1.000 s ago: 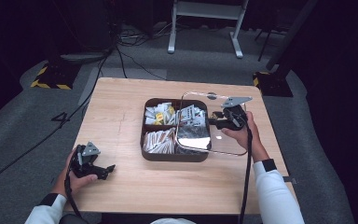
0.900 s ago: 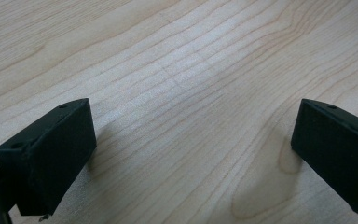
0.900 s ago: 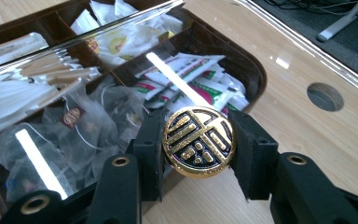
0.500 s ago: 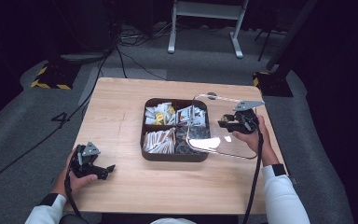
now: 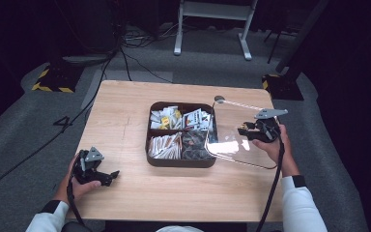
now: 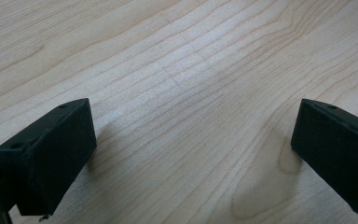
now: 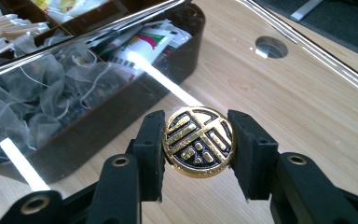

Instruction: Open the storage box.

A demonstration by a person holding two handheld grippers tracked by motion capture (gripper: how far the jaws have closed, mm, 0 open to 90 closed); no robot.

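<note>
Right tool (image 7: 198, 142) clamped on the gold knob (image 7: 199, 141) of the clear lid (image 5: 236, 140), held beside my sachet box (image 5: 181, 162); left tool (image 5: 96, 169) rests open on the surface (image 5: 125, 111).

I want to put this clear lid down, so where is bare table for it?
Bare wood lies left of the brown box, from the far edge to the left tool, and along the near edge in front of it. Right of the box, the right tool holds the lid.
</note>
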